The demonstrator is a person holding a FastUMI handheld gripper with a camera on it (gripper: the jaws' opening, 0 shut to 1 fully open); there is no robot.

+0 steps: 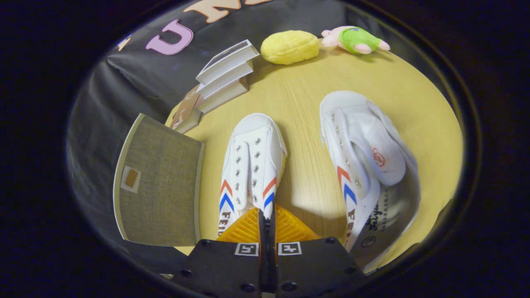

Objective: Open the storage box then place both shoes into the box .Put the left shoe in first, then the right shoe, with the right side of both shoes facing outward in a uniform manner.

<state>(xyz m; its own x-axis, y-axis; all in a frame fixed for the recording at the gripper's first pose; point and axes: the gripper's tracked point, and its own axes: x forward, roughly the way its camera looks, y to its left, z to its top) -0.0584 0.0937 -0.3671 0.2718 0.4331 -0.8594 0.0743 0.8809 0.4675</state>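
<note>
Wooden tabletop runs under everything, with black cloth behind. Nearest, at lower centre, the gripper has its fingers pressed nearly together, seemingly pinching the rear of one white shoe with red and blue chevrons. The second shoe lies tilted at right, its tongue folded out. The grey fabric box at left looks closed; lifting its lid probably comes first. Books and toys sit far back.
</note>
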